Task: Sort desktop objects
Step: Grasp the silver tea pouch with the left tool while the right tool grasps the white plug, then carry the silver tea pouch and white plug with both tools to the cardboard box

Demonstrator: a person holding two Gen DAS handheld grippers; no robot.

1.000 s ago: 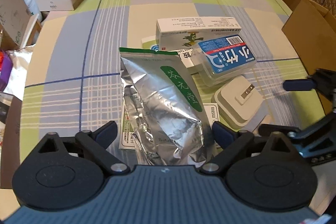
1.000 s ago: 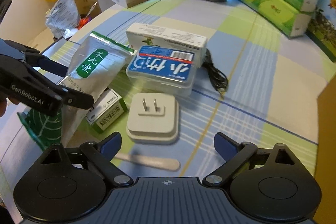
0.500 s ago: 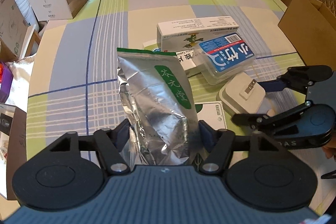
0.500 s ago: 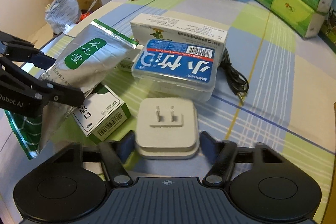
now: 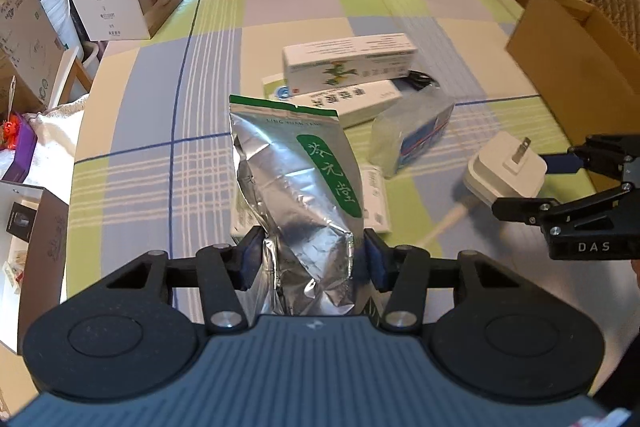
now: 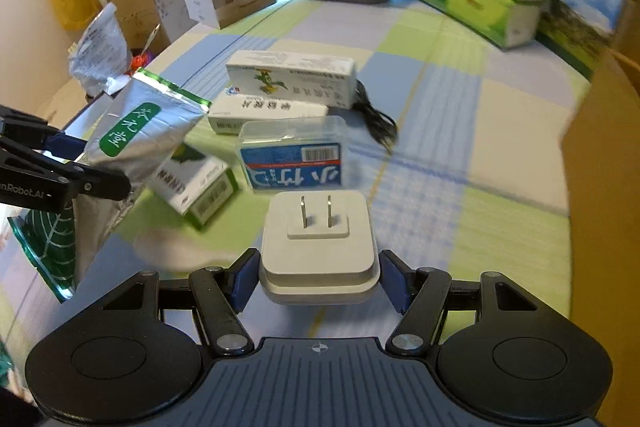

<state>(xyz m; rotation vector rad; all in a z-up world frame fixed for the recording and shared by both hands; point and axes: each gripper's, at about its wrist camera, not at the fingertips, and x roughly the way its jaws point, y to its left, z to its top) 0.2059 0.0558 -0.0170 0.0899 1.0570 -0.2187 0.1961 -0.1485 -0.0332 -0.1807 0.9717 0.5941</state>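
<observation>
Left gripper [image 5: 314,261] was clamped on the foil pouch [image 5: 296,187], lifted at centre; right gripper [image 6: 318,279] pinched the white plug adapter [image 6: 318,247], 3 o'clock of the pouch. Advice: carry each level, clear of the boxes [image 5: 348,63] at 12 o'clock.

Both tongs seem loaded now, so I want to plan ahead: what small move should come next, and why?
Probably carry the white plug adapter toward the open cardboard box on the right. The right tongs are shut on the adapter, and the box stands closest to that side. The left tongs grip the foil tea pouch, which could follow after.
</observation>
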